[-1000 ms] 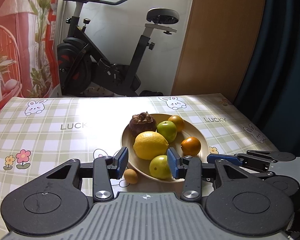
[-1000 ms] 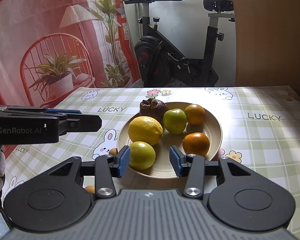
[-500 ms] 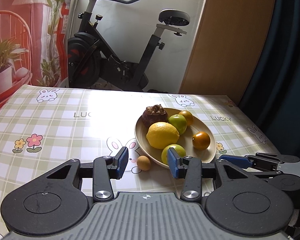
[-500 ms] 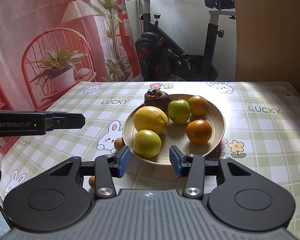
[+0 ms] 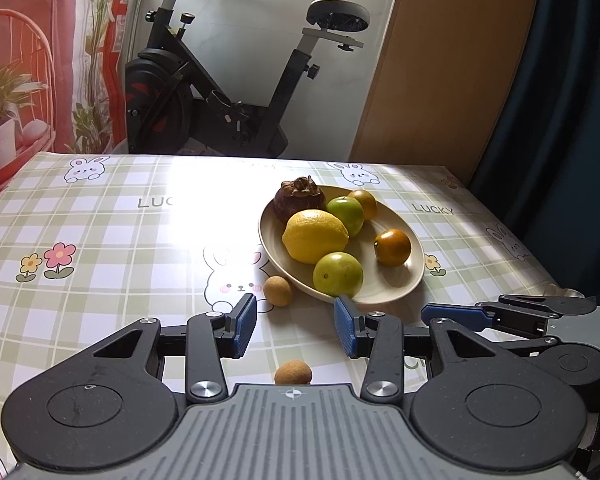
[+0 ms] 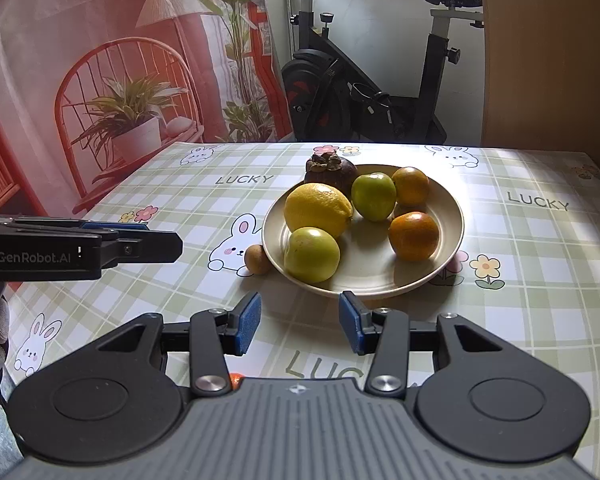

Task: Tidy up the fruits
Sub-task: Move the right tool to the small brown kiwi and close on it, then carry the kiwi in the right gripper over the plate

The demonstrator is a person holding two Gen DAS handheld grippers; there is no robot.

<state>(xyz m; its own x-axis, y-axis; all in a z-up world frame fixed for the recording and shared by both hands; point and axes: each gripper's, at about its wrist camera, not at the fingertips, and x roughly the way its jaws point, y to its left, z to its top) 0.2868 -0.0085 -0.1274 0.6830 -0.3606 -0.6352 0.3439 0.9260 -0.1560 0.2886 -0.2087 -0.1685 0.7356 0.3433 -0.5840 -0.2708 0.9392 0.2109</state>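
While both grippers hang over the table's near edge, nothing is between their pads.
Left gripper (image 5: 295,330): fingers apart, empty; side reads "GenRobot.AI".
Right gripper (image 6: 299,328): fingers apart, empty.
Plate (image 6: 450,216): holds lemon (image 6: 317,209), mangosteen (image 6: 332,172), green fruits, oranges.
Small brown fruit (image 5: 277,289): on tablecloth (image 5: 100,248), touching the plate's left rim.
Tablecloth print: "LUCKY", rabbits.

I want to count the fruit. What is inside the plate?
Six fruits lie in the plate: a lemon, two green fruits, two oranges and a dark mangosteen. Anything behind them is covered.
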